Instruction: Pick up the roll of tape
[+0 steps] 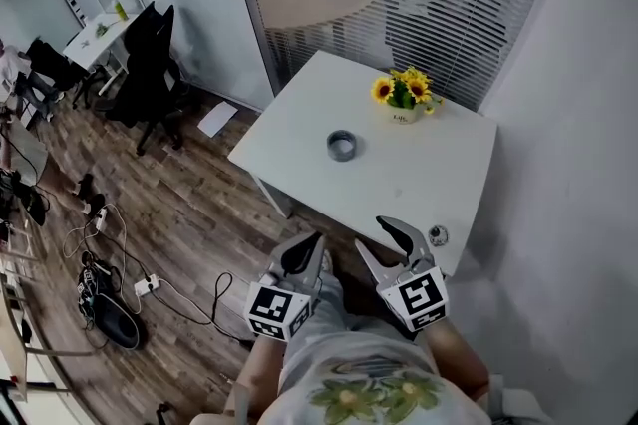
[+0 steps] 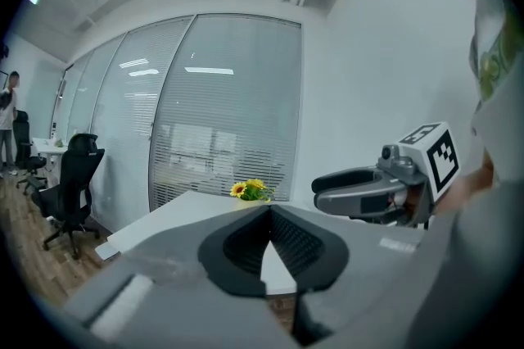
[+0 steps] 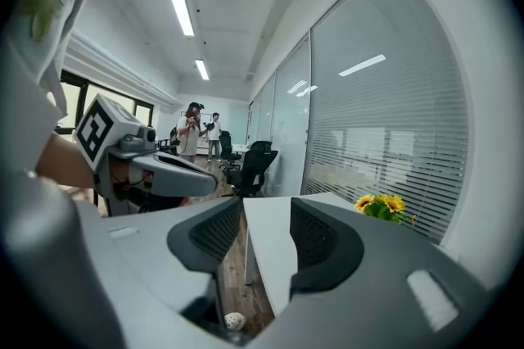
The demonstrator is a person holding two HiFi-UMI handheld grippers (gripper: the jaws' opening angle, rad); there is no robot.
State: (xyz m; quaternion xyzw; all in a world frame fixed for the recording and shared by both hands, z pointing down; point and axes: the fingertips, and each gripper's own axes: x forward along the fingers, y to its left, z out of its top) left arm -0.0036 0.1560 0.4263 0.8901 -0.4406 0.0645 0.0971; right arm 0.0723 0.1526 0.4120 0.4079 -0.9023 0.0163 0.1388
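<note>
Held just before the person's printed shirt (image 1: 364, 393), both grippers hover by the near edge of the white table (image 1: 419, 179), neither touching anything. The left gripper (image 1: 309, 248) has its jaws pressed together at the tips, while the right gripper (image 1: 383, 239) has its jaws spread with only air between them. Well beyond them, the grey roll of tape (image 1: 342, 146) lies flat near the table's middle, and a small pot of sunflowers (image 1: 404, 97) stands near the far edge.
</note>
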